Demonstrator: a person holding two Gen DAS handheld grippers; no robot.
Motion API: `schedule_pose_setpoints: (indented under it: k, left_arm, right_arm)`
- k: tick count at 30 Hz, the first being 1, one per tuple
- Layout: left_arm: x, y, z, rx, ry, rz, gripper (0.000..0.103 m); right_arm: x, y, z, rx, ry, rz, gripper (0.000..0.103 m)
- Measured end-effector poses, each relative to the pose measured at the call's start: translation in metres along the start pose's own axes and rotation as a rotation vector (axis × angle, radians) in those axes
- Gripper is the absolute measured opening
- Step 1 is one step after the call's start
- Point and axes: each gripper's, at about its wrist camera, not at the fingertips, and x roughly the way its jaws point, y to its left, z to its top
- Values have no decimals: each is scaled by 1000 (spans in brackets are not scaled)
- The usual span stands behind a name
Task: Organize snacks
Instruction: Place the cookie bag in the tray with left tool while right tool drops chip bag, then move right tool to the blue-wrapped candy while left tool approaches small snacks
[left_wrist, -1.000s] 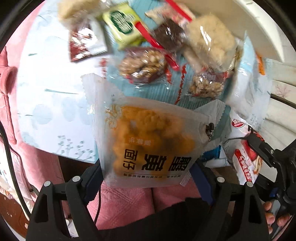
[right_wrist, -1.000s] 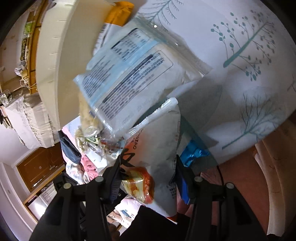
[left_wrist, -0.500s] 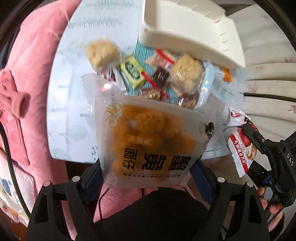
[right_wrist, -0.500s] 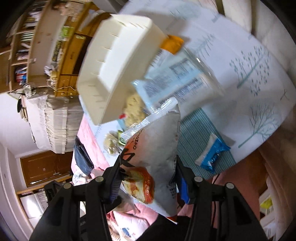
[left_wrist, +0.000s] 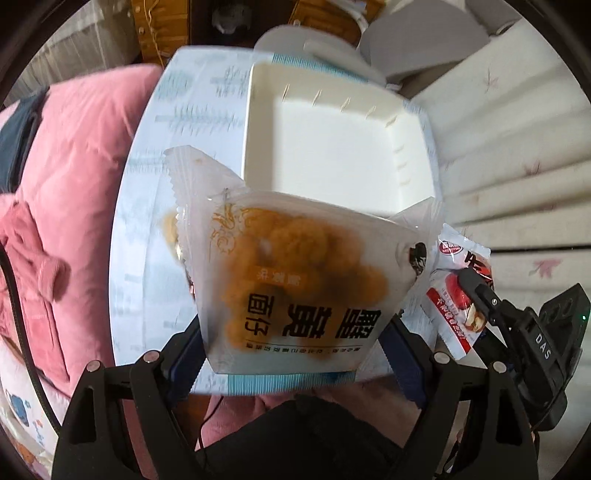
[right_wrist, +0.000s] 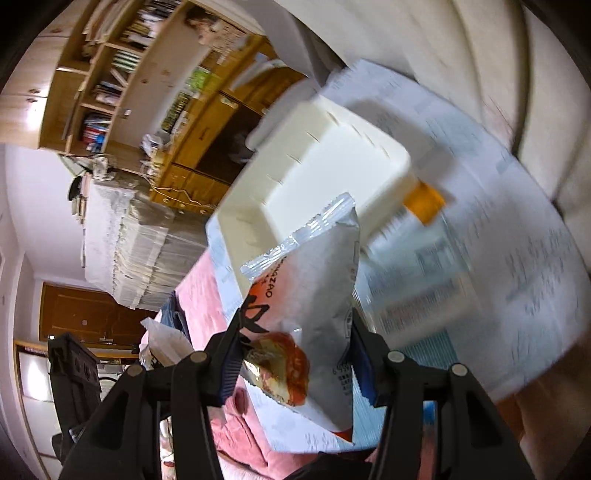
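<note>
My left gripper is shut on a clear packet of orange fried snacks, held up in front of an empty cream plastic bin. My right gripper is shut on a white snack bag with a red and orange picture; it also shows in the left wrist view at the right. The bin lies beyond that bag. A clear packet with printed text and an orange end lies on the table right of the bin. The other snacks are hidden behind the held packet.
The table has a white cloth with blue tree print. A pink quilt lies to its left, a cream sofa to its right. Wooden shelves stand far behind.
Both grippers have lifted and tipped towards the bin, each with its packet still held. The bin now fills the middle of both views and the snack pile has dropped out of sight.
</note>
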Motion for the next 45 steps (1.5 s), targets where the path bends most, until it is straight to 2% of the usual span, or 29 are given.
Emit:
schedule_pose_setpoints:
  k: [7, 13, 16, 21, 27, 30, 31, 32, 34, 45]
  left_arm:
    - [-1, -22, 38, 21, -108, -20, 86]
    - [19, -33, 69, 24, -190, -48, 87]
    - [35, -32, 84, -19, -191, -85, 87]
    - [55, -32, 101, -34, -221, -60, 87]
    - [62, -38, 111, -32, -234, -11, 88]
    - [58, -40, 113, -28, -270, -23, 89]
    - [56, -41, 112, -28, -281, -30, 90]
    - [54, -41, 112, -25, -292, -32, 91]
    - [50, -44, 110, -9, -310, -32, 91]
    - [50, -33, 79, -13, -305, -49, 91]
  right_arm:
    - [4, 24, 42, -168, -103, 18, 52]
    - [18, 30, 67, -270, -153, 26, 52]
    - [27, 28, 79, -299, -160, 41, 52]
    - [40, 25, 96, -333, -162, 50, 52]
    - [53, 17, 113, -334, -137, 75, 52]
    - [59, 14, 118, -325, -133, 89, 54]
    - [61, 12, 120, -320, -135, 91, 58]
    - [61, 12, 120, -316, -135, 87, 73]
    - [63, 9, 121, -302, -141, 78, 83]
    - [58, -3, 105, -260, -124, 63, 84]
